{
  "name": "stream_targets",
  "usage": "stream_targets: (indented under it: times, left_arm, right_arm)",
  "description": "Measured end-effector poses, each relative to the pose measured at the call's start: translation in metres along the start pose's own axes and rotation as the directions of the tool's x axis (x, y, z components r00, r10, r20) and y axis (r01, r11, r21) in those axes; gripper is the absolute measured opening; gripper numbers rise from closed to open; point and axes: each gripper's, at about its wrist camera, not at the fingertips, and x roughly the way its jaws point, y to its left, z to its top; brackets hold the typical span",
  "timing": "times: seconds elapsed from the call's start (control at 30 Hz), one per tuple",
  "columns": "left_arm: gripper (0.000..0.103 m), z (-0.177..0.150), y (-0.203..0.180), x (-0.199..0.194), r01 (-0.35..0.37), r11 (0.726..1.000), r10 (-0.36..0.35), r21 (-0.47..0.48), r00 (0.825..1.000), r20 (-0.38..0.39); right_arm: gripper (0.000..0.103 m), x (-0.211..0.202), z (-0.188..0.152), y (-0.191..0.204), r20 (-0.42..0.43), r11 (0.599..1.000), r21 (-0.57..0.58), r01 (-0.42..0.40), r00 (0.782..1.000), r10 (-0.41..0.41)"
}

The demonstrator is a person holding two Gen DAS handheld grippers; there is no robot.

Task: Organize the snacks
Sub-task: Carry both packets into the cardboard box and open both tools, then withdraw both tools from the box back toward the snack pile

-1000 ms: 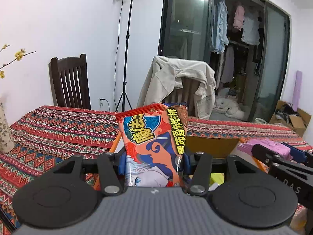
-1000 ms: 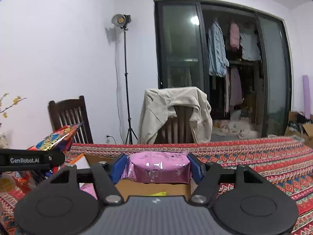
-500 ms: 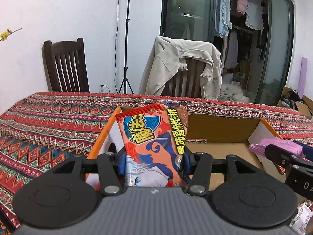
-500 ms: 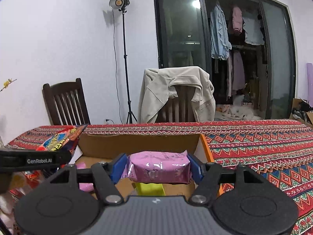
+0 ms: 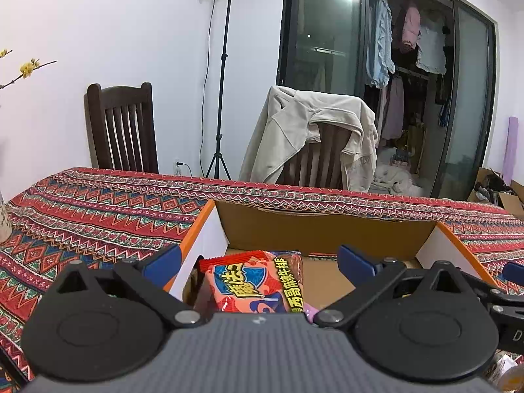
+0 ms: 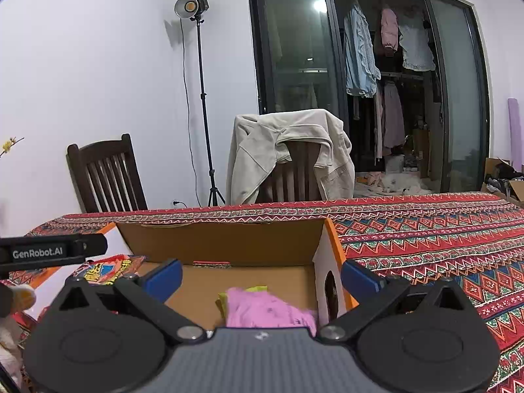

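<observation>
**Both snacks lie loose in the box**

While the left tongs [image 5: 258, 258] stand spread wide, having just opened, the red snack packet [image 5: 253, 281] lies untouched between them, near the left wall of the cardboard box [image 5: 321, 232] on the desk [image 5: 98, 209].

Right tongs [image 6: 260, 273], also just opened, gape over the pink packet [image 6: 265, 311] at the box's right side.

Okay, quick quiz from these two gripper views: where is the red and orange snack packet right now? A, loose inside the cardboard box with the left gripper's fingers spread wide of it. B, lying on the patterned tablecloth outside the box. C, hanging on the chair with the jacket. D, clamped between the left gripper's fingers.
A: the red and orange snack packet sits inside the cardboard box, and the left gripper stands open, pads clear of it.
</observation>
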Motion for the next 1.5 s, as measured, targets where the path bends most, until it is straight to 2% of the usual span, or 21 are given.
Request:
stream_targets:
  times: [0.43, 0.73, 1.2, 1.5]
  left_arm:
    - [0.103, 0.014, -0.004, -0.020, 0.010, 1.000, -0.010, -0.009, 1.000, 0.015]
    - [0.103, 0.019, 0.000, -0.060, 0.036, 0.999, -0.036, 0.006, 0.999, 0.018]
    - [0.103, -0.014, 0.015, -0.133, 0.066, 0.997, -0.067, 0.029, 0.998, 0.017]
    - [0.103, -0.045, 0.028, -0.158, 0.086, 0.996, -0.086, 0.016, 0.996, -0.003]
  right_arm:
    - [0.103, -0.022, 0.013, -0.001, 0.003, 0.999, 0.033, 0.004, 1.000, -0.004]
    - [0.103, -0.067, 0.012, 0.004, 0.011, 1.000, -0.008, 0.003, 1.000, -0.003]
    - [0.103, -0.143, -0.026, 0.012, -0.018, 0.999, -0.044, -0.028, 0.999, 0.027]
    - [0.103, -0.174, -0.056, 0.014, -0.052, 0.998, -0.051, -0.034, 0.998, 0.032]
